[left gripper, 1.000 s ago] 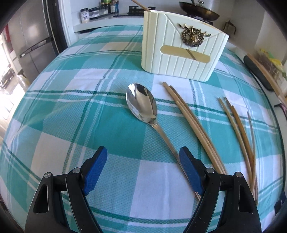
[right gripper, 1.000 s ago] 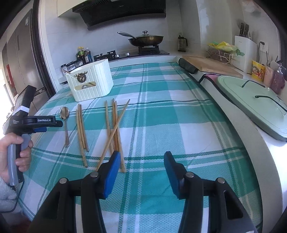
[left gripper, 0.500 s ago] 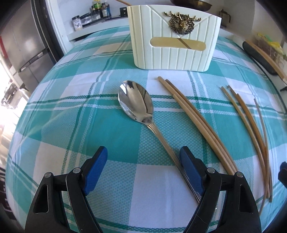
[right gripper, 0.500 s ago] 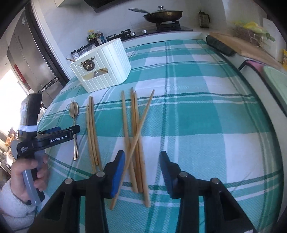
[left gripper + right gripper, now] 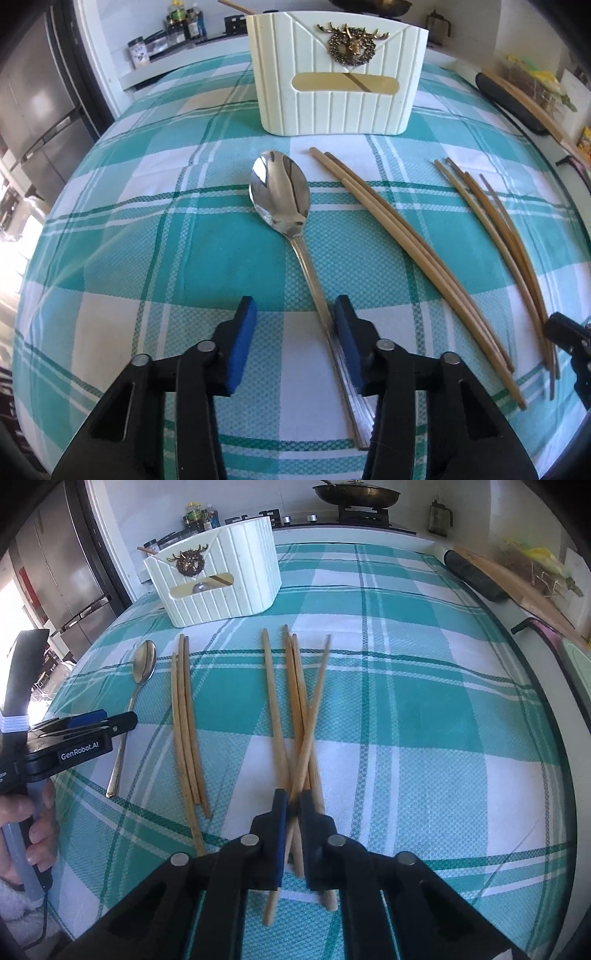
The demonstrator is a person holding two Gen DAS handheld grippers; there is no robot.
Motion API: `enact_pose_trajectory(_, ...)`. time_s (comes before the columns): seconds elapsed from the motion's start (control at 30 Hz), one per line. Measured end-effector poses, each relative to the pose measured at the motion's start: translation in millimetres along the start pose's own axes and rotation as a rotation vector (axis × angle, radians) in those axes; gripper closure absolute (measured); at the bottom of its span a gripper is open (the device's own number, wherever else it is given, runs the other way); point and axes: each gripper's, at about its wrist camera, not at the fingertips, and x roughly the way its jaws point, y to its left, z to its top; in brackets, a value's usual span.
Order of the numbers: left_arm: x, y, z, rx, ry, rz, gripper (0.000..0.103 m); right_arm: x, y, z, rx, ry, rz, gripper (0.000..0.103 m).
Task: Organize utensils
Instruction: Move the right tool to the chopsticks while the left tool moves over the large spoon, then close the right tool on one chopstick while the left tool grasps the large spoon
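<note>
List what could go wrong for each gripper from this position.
1. The right gripper is nearly shut around the crossed chopsticks. They overlap at angles, so it may catch only some and drag or scatter the others.
2. The spoon has its handle against the left gripper's right finger, not centred in the gap. Closing may push it sideways toward the neighbouring chopstick bundle or grip it off-centre so it tilts on lifting.

A polished metal spoon (image 5: 281, 195) mirrors the room. The chopsticks (image 5: 295, 709) look like matt, pale wood. The checked cloth (image 5: 147, 240) is woven and dull; the ribbed holder (image 5: 338, 74) is smooth cream plastic with a brassy emblem (image 5: 351, 44).
</note>
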Motion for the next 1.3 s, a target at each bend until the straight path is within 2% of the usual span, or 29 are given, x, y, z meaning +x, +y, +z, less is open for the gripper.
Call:
enact_pose_trajectory(0.07, -1, 0, -1, 0.013, 0.000, 0.000, 0.086, -1, -5, 1, 0.013, -0.006, -0.003, 0.097)
enact_pose_trajectory(0.13, -1, 4, -2, 0.011, 0.002, 0.006, 0.090, -2, -11, 2, 0.043, -0.011, -0.004, 0.098)
enact_pose_trajectory(0.3, -1, 20, -5, -0.003, 0.005, 0.015, 0.090, -12, -36, 4, 0.102, -0.036, -0.024, 0.099)
enact_pose_trajectory(0.43, -3, 34, -9, -0.006, 0.006, 0.025, 0.089, -7, -55, 4, 0.102, -0.013, -0.082, 0.099)
enact_pose_trajectory(0.53, -5, 43, -13, -0.001, 0.009, 0.013, 0.089, -4, -65, -2, 0.098, 0.008, -0.091, 0.097)
enact_pose_trajectory(0.6, -5, 45, -13, 0.027, 0.011, -0.006, 0.086, -8, -63, -6, 0.075, -0.011, -0.093, 0.092)
enact_pose_trajectory(0.63, -5, 44, -12, 0.053, 0.009, -0.001, 0.077, -10, -62, -7, 0.062, -0.020, -0.088, 0.077)
enact_pose_trajectory(0.67, -5, 42, -11, 0.073, 0.006, 0.009, 0.062, -12, -60, -7, 0.052, -0.034, -0.080, 0.067)
enact_pose_trajectory(0.73, -2, 38, -5, 0.106, 0.006, 0.002, 0.042, -15, -58, -6, 0.037, -0.056, -0.058, 0.066)
enact_pose_trajectory(0.83, 7, 30, 5, 0.148, -0.001, -0.007, 0.038, -13, -52, 2, 0.009, -0.057, -0.037, 0.067)
enact_pose_trajectory(0.93, 11, 24, 15, 0.185, -0.013, 0.044, 0.035, -7, -44, 15, -0.032, -0.055, -0.008, 0.069)
enact_pose_trajectory(1.0, 13, 29, 17, 0.151, -0.004, 0.033, 0.044, 1, -39, 23, -0.056, -0.034, 0.007, 0.076)
enact_pose_trajectory(1.07, 14, 38, 17, 0.083, 0.010, -0.030, 0.066, 9, -36, 28, -0.072, -0.013, 0.006, 0.082)
enact_pose_trajectory(1.1, 13, 41, 16, 0.057, 0.012, -0.048, 0.071, 13, -35, 29, -0.077, -0.005, 0.004, 0.083)
enact_pose_trajectory(1.17, 12, 43, 14, 0.032, 0.003, -0.040, 0.091, 22, -34, 31, -0.086, 0.016, 0.012, 0.086)
enact_pose_trajectory(1.23, 11, 46, 11, 0.007, -0.005, -0.019, 0.092, 25, -32, 32, -0.105, 0.012, 0.008, 0.089)
enact_pose_trajectory(1.3, 8, 51, 6, -0.045, -0.008, 0.010, 0.093, 27, -33, 33, -0.103, 0.008, -0.024, 0.098)
